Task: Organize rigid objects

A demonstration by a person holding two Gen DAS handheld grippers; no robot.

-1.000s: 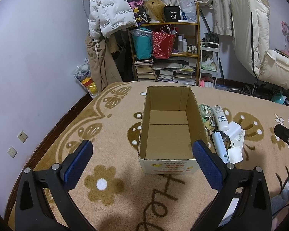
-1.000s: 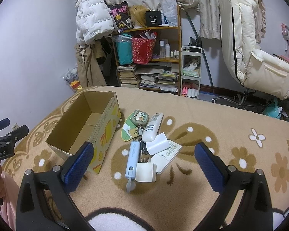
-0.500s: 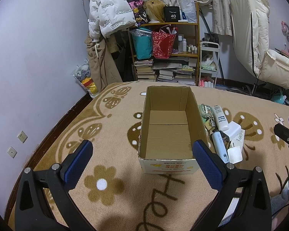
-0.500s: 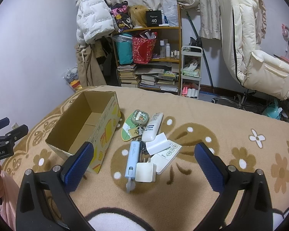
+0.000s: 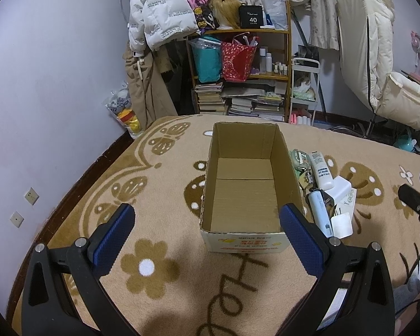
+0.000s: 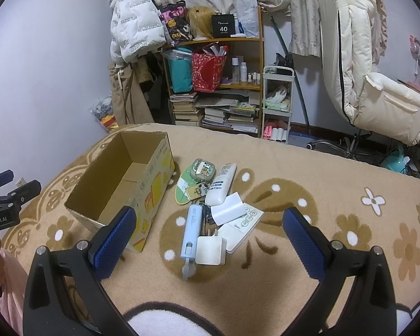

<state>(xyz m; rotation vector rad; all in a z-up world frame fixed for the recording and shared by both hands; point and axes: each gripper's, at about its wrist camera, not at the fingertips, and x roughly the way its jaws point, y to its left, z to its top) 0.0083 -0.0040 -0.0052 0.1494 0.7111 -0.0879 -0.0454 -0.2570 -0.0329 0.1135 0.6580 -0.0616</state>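
An empty cardboard box [image 5: 245, 196] [image 6: 120, 184] stands open-topped on the patterned blanket. To its right lies a cluster of small items: a white charger cube [image 6: 210, 250] [image 5: 341, 225], a light blue tube-shaped device [image 6: 191, 229] [image 5: 317, 212], a white lotion tube [image 6: 222, 184] [image 5: 320, 169], a green cartoon case [image 6: 202, 169], a white card [image 6: 229, 208] and a flat white box [image 6: 242, 231]. My left gripper [image 5: 207, 235] hovers open in front of the box. My right gripper [image 6: 208, 240] hangs open just above the charger cube, holding nothing.
A cluttered wooden bookshelf [image 6: 218, 84] and a white cart [image 6: 277, 103] stand against the far wall. A cream padded chair [image 6: 372, 84] is at the right. A white puffer jacket [image 5: 159, 14] hangs at the left. The blanket [image 6: 336, 196] spreads wide to the right of the items.
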